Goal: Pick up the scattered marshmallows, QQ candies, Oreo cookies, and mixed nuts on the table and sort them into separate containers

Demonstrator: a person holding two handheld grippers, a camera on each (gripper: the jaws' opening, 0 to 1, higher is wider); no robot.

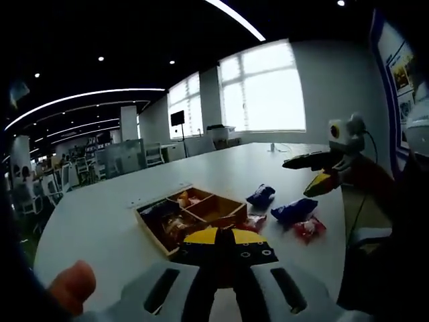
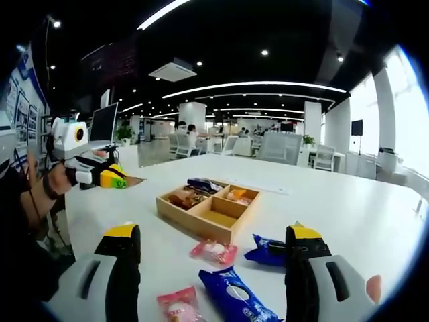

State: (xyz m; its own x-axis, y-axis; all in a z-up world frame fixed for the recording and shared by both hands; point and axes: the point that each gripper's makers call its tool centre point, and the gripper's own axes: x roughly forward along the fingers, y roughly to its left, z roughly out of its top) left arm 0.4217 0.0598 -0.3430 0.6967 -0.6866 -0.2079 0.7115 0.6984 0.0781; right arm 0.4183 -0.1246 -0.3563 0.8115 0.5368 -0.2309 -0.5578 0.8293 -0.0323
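- Right gripper view, far left: the left gripper point(image 2: 110, 180) is held by a person's hand point(image 2: 55, 181) above the table edge, well apart from the wooden tray point(image 2: 231, 231); its yellow-tipped jaws are pressed together with nothing between them.
- White table point(image 2: 348, 208): it carries the tray and the loose packets; office chairs and desks stand far behind it.
- Wooden tray: a shallow box of four compartments, its long axis running from near left to far right in this view. Dark and orange snacks lie in the far compartments; the nearest compartment looks bare.
- Packets in front of the tray, four counted here: a pink packet point(image 2: 179, 307) nearest the camera, a red-and-white packet point(image 2: 214, 251) just beside the tray's near corner, a long blue packet point(image 2: 234, 298) pointing from the tray towards the camera, and a second blue packet point(image 2: 268, 251) to its right.
- Right gripper point(image 2: 213, 258): jaws spread wide, empty, flanking the packets.
- Left gripper view: the same tray point(image 1: 201, 216) lies beyond the closed jaw tips, which partly cover its near edge. Right of it lie two blue packets point(image 1: 261, 195) point(image 1: 295, 209) and two red ones point(image 1: 255, 223) point(image 1: 310, 229). The right gripper point(image 1: 320, 171) hovers above the table's far-right side, parted and empty.
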